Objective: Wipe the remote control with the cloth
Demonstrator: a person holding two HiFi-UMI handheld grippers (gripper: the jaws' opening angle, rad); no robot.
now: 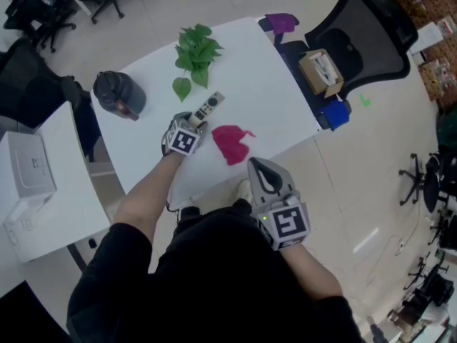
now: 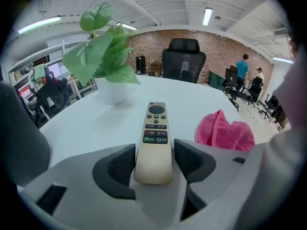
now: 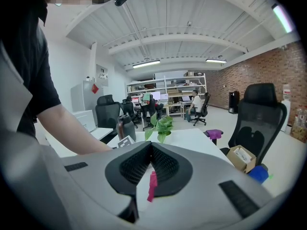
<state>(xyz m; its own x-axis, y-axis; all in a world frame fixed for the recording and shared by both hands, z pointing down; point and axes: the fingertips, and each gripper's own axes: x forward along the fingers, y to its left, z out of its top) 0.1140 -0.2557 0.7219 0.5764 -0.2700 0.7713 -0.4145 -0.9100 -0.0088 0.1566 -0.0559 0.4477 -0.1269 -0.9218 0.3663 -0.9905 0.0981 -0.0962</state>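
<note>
Left claw [image 2: 154, 155] has its jaws wide apart around the near end of the long gold remote control [image 2: 156, 123], which lies flat on the white table [image 2: 72, 126]. A crumpled pink cloth [image 2: 225, 131] sits just beside it. The right claw [image 3: 149, 153] is clenched shut and empty.

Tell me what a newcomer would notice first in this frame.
The bright pink cloth stands out, bunched on the white table near its front edge. Just left of it a pale gold remote control lies flat between the left gripper's open jaws, with a leafy plant beyond. The right gripper hangs shut and empty by the table's near edge.
</note>
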